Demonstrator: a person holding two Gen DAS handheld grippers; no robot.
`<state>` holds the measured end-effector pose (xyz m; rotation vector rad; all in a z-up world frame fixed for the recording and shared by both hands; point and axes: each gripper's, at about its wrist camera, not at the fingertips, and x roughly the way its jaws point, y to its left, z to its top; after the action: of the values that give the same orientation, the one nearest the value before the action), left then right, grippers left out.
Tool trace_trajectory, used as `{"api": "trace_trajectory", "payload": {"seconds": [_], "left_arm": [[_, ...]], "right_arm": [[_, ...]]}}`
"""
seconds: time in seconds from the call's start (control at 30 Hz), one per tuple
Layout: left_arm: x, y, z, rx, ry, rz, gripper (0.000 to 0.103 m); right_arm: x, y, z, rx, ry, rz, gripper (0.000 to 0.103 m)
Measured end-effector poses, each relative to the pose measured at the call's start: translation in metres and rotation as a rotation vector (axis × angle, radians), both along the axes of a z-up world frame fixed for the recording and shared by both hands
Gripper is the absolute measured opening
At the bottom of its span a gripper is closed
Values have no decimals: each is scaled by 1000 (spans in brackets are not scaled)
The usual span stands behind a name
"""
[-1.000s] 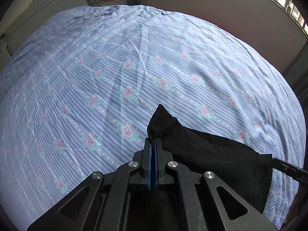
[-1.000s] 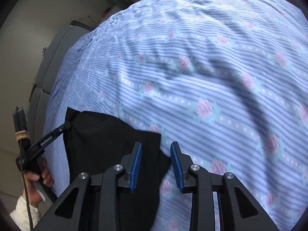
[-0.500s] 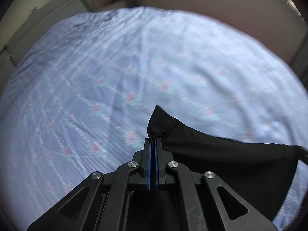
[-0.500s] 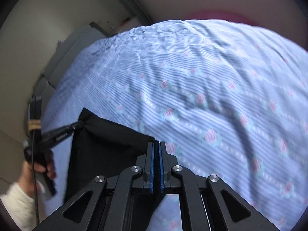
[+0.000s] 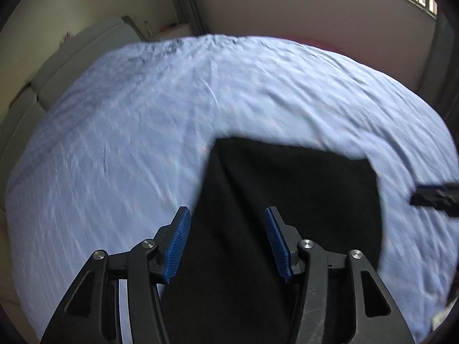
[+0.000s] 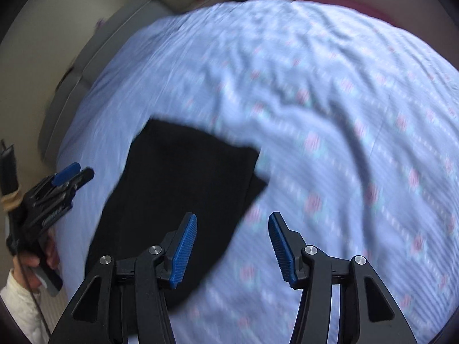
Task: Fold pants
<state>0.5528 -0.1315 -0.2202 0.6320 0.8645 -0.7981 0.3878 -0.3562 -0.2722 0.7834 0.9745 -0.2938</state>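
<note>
the pants [image 5: 287, 200] lie folded flat on the bed [image 5: 143, 129]; left hand-held gripper [image 5: 228, 243] and right hand-held gripper [image 6: 232, 246] both hang apart, empty, so little seems left.

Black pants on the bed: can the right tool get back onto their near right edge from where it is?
Probably yes. The right tool is open and empty, just off the right edge of the black pants, which lie flat on the bed sheet. Nothing lies between. The left tool is well off to the side.
</note>
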Motion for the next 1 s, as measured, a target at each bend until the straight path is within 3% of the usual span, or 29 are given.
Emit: {"api": "trace_trajectory", "payload": {"seconds": [0.1,0.23,0.4,0.5,0.57,0.67,0.8,0.93,1.0], "left_arm": [[-49,46,-11,-12,102,81,53],[-99,101,-30,9,156,241,53],[-115,167,-38,6,166,469,53],[-105,214,-30,-29,134,625,53],[-96,244,-24,-72,120,708,59],[-84,271,-24,-91,100,752,64],[-67,317,-37,-197,176,853,69],[-52,356,-65,-376,339,993,74],[-50,361,-85,-393,411,1019,75]], "right_arm": [[-11,23,-7,15,17,102,54],[-15,49,-19,61,34,223,54],[-10,78,-32,73,87,306,54],[-8,91,-30,69,100,319,54],[-3,123,-18,38,107,354,54],[9,159,-3,53,88,414,54],[30,207,11,71,60,486,54],[44,247,15,53,63,553,54],[51,261,14,68,70,577,54]]}}
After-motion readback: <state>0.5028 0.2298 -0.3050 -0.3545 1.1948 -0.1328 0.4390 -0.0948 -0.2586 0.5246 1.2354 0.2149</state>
